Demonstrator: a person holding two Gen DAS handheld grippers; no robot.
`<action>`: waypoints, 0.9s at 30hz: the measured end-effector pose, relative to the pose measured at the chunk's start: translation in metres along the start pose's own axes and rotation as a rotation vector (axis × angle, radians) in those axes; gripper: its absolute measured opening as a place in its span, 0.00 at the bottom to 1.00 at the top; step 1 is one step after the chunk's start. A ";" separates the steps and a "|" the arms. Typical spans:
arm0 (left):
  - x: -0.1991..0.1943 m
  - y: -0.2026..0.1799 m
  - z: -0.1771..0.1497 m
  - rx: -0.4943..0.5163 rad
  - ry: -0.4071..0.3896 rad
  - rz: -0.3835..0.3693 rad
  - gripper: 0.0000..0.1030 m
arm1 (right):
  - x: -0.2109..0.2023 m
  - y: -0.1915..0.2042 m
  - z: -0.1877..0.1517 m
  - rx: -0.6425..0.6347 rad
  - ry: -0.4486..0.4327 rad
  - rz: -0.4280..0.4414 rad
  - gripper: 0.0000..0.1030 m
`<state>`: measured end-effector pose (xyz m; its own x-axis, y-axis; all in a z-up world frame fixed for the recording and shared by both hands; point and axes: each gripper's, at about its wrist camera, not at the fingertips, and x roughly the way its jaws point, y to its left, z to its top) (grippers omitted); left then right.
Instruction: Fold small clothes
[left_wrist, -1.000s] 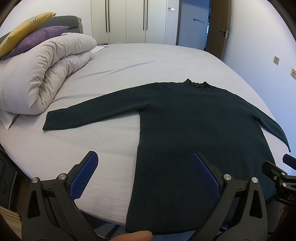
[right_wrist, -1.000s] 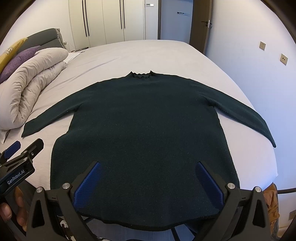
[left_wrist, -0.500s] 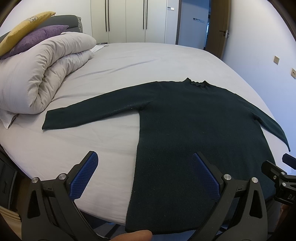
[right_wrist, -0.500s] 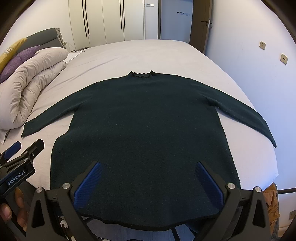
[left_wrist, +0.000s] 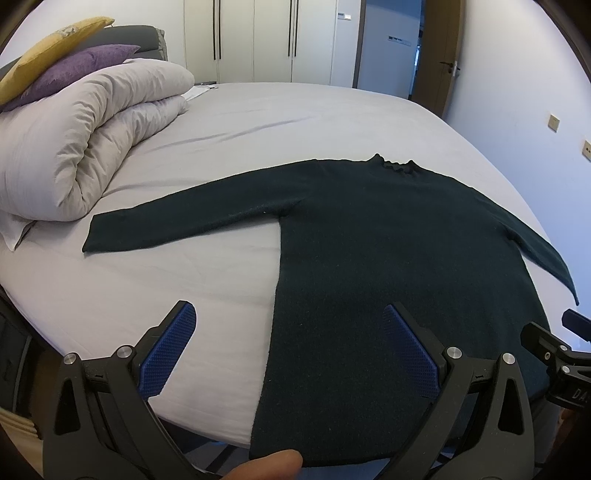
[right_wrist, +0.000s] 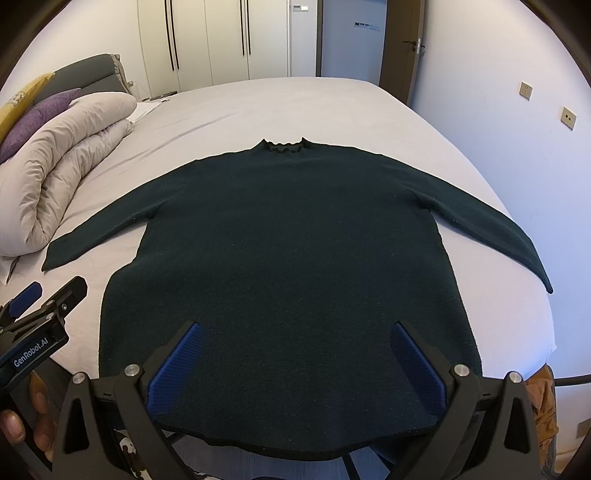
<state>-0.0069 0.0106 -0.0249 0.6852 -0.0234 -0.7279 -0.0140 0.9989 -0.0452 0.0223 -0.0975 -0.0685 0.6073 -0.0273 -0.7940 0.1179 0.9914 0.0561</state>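
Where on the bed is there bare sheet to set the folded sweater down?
Bare sheet lies beyond the sweater collar toward the wardrobe, and at the near edge of the bed under the left sleeve. Crowded: rolled duvet and pillows on the left.

Soft, even daylight — sharp frames

Fisheye bends walls and the bed (right_wrist: 369, 110) edge; black vignette fills the corners — the dark sweater (right_wrist: 288, 258) shows little texture, shadows faint.
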 end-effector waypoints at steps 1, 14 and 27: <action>0.001 0.001 0.000 -0.001 -0.001 0.002 1.00 | 0.000 0.001 -0.001 0.000 0.002 -0.001 1.00; 0.024 0.077 0.002 -0.250 0.012 -0.211 1.00 | 0.006 -0.003 0.001 0.026 -0.013 0.018 1.00; 0.108 0.263 -0.006 -1.034 0.068 -0.454 1.00 | 0.015 0.004 0.015 0.059 -0.052 0.084 1.00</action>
<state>0.0586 0.2710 -0.1193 0.7397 -0.4091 -0.5343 -0.3911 0.3848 -0.8360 0.0435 -0.0956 -0.0709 0.6564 0.0474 -0.7529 0.1104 0.9812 0.1580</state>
